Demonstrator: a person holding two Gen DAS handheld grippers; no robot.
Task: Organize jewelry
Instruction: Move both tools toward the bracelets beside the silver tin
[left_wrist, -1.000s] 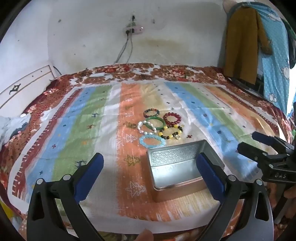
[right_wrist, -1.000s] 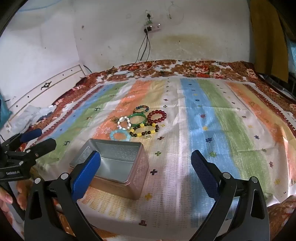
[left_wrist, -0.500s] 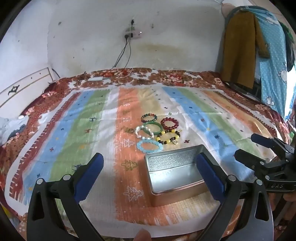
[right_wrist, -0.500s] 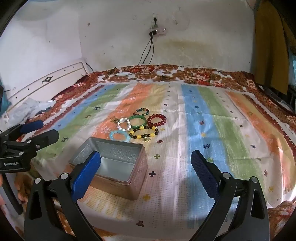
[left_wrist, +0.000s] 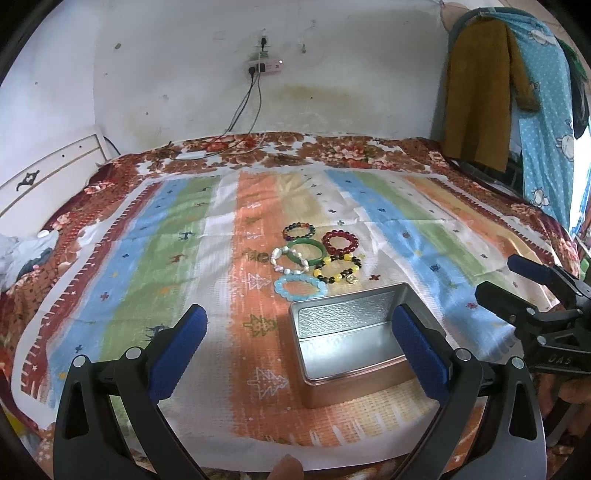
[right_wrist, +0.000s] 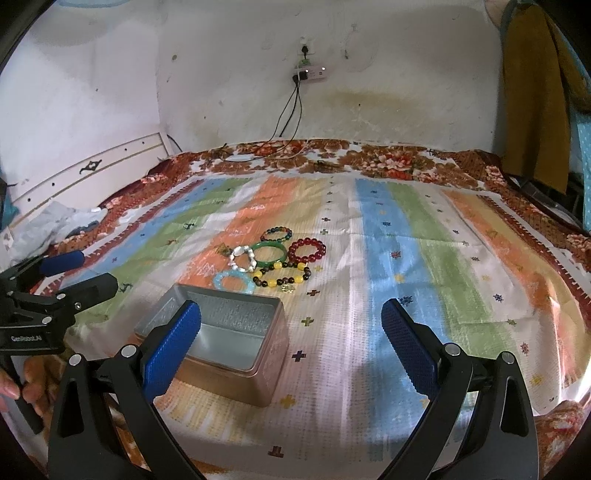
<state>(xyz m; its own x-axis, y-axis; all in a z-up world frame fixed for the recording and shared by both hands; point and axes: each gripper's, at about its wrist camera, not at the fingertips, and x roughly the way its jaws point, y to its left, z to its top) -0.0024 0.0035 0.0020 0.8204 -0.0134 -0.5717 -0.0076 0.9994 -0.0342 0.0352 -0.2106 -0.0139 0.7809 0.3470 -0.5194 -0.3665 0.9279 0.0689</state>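
Observation:
Several bracelets lie in a cluster on the striped cloth: a green bangle (left_wrist: 306, 251) (right_wrist: 268, 256), a dark red bead one (left_wrist: 340, 242) (right_wrist: 307, 250), a light blue one (left_wrist: 301, 286) (right_wrist: 233, 280), a white one (left_wrist: 286, 259), a yellow and black one (left_wrist: 337, 269) and a multicolour one (left_wrist: 299, 230). An open empty metal tin (left_wrist: 351, 338) (right_wrist: 225, 334) stands just in front of them. My left gripper (left_wrist: 299, 350) is open and empty above the near cloth, its right finger over the tin. My right gripper (right_wrist: 291, 347) is open and empty, right of the tin.
The cloth covers a bed (left_wrist: 332, 147) with a floral edge against a white wall. A headboard (right_wrist: 85, 173) stands at the left. Clothes (left_wrist: 480, 92) hang at the right. A power strip with cables (left_wrist: 264, 66) is on the wall.
Both grippers have drawn back and up a little, so the tin and bracelets sit lower and farther in the views. Nothing was grasped or moved.

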